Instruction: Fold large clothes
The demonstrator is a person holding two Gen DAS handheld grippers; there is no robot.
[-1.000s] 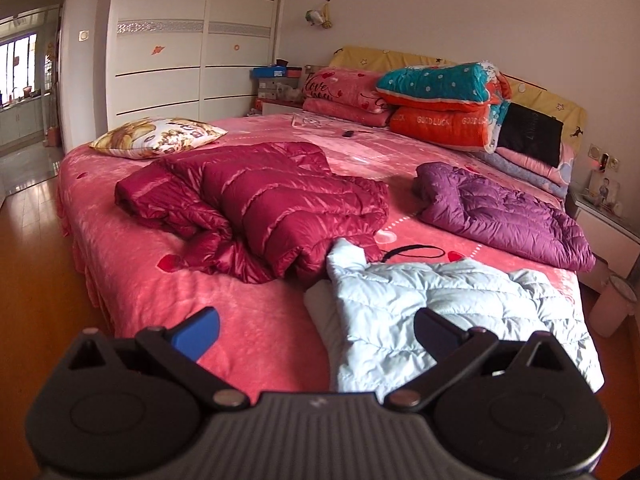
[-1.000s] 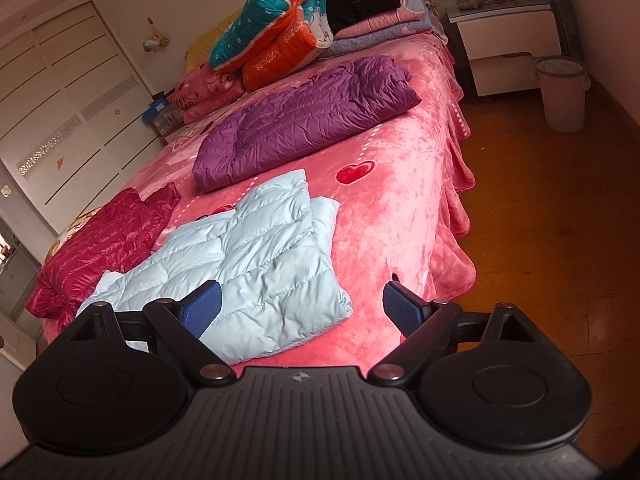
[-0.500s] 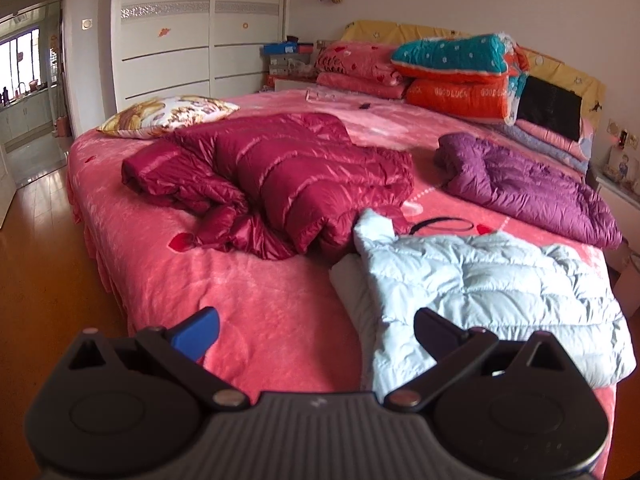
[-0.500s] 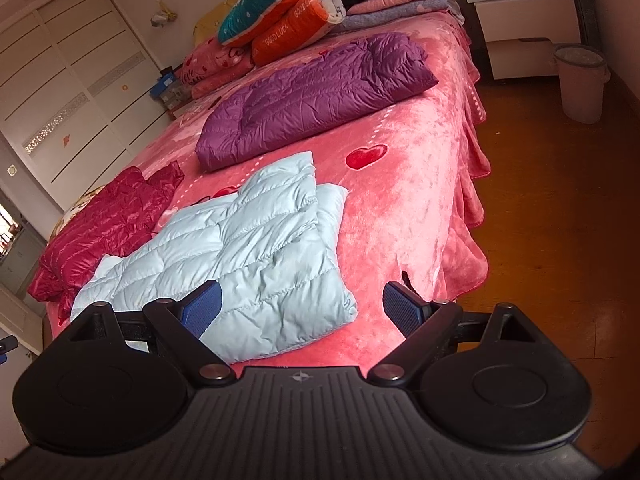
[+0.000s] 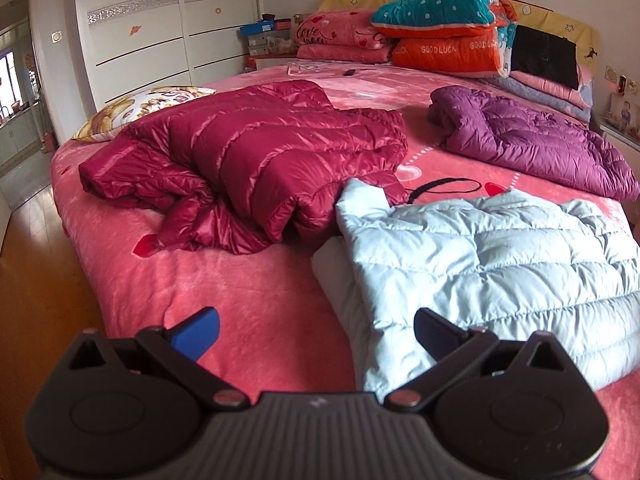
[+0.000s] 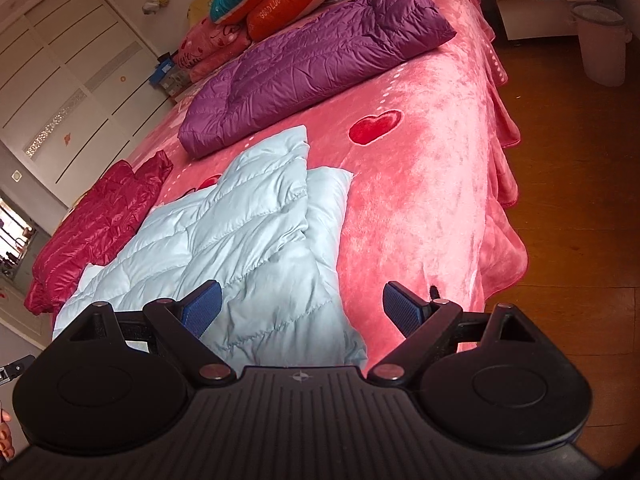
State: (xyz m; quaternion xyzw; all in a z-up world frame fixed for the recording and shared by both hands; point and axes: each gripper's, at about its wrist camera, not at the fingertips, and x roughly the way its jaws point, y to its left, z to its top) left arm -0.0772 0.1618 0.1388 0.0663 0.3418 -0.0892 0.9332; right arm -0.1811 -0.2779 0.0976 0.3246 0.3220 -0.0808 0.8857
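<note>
Now both views have closed in on the foot of the bed (image 5: 248,296) over the past second; the jackets loom larger and the floor has slid out of frame, so the approach is nearly over and, as I judge it, a grasp comes next. At the left lies the crimson down jacket (image 5: 256,160), crumpled with a sleeve bunched beneath it and clearly unfolded; just beside it, touching at one corner, is the pale blue down jacket (image 5: 480,256), spread fairly flat with one side already turned over. The left gripper (image 5: 316,330) hangs released, jaws wide, straddling that jacket's near left corner; no fabric is between its pads. Farther right, well apart from the blue one, rests the purple down jacket (image 6: 316,64), loosely doubled. The right gripper (image 6: 302,306) is likewise released, poised over the blue jacket's near right hem where it meets the bare bedspread; a two-handed pinch of the hem seems likely.
</note>
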